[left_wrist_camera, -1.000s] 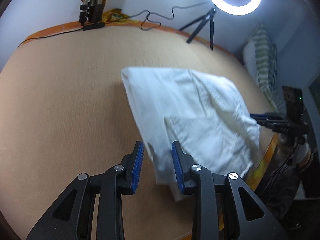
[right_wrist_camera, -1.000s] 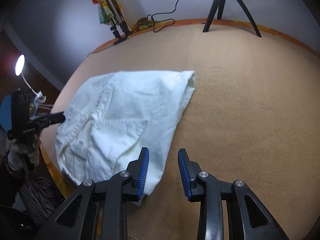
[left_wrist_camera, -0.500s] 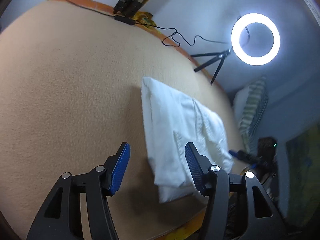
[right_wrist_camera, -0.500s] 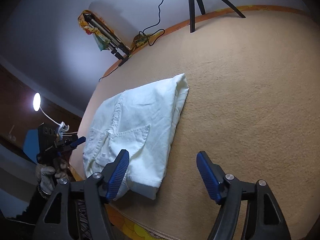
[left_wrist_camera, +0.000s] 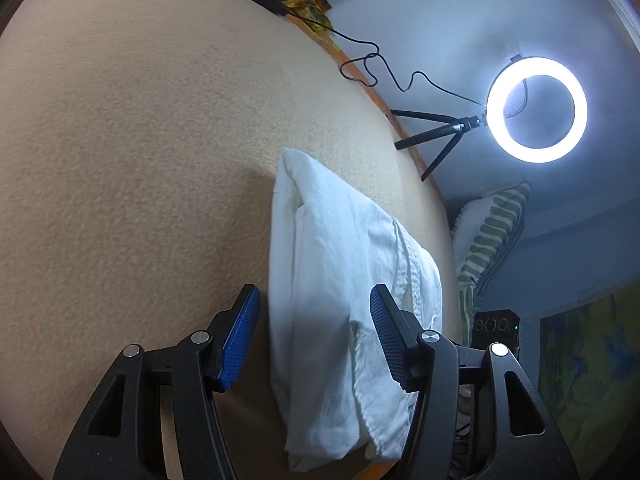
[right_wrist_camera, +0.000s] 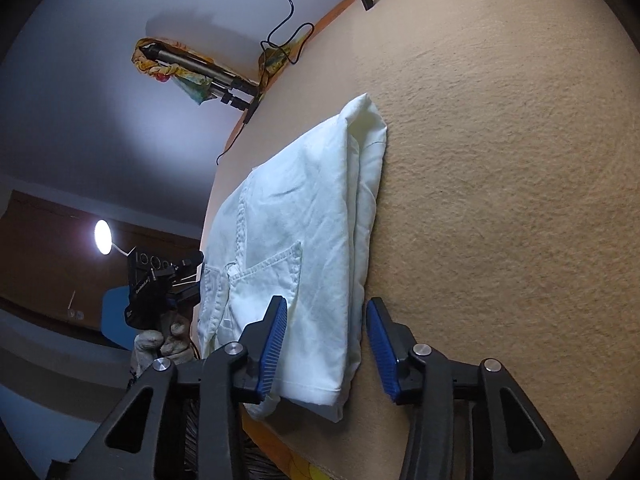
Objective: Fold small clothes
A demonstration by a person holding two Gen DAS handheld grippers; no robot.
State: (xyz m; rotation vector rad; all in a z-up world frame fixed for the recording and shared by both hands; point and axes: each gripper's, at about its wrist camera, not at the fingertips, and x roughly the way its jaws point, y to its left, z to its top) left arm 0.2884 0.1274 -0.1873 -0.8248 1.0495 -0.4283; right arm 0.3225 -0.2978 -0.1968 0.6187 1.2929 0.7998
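A white folded garment (left_wrist_camera: pixel 340 280) with a stitched pocket lies on the tan blanket (left_wrist_camera: pixel 140 160) near its edge. My left gripper (left_wrist_camera: pixel 314 340) is open, its blue-padded jaws standing on either side of the garment's near corner. In the right wrist view the same garment (right_wrist_camera: pixel 304 232) lies to the left, and my right gripper (right_wrist_camera: pixel 326 344) is open with its jaws straddling the garment's folded right edge near the front corner. Neither gripper holds cloth.
A lit ring light (left_wrist_camera: pixel 536 108) on a small tripod stands past the blanket's edge. A striped pillow (left_wrist_camera: pixel 488 236) lies beyond it. A cable (right_wrist_camera: pixel 284 36) and a wrapped tripod (right_wrist_camera: pixel 192 68) lie at the far edge. The other gripper and a gloved hand (right_wrist_camera: pixel 160 344) show at left.
Both grippers have opened wider and let the garment go. Both have dropped lower and tilted, close over the garment's near corners, which now lies folded flat.
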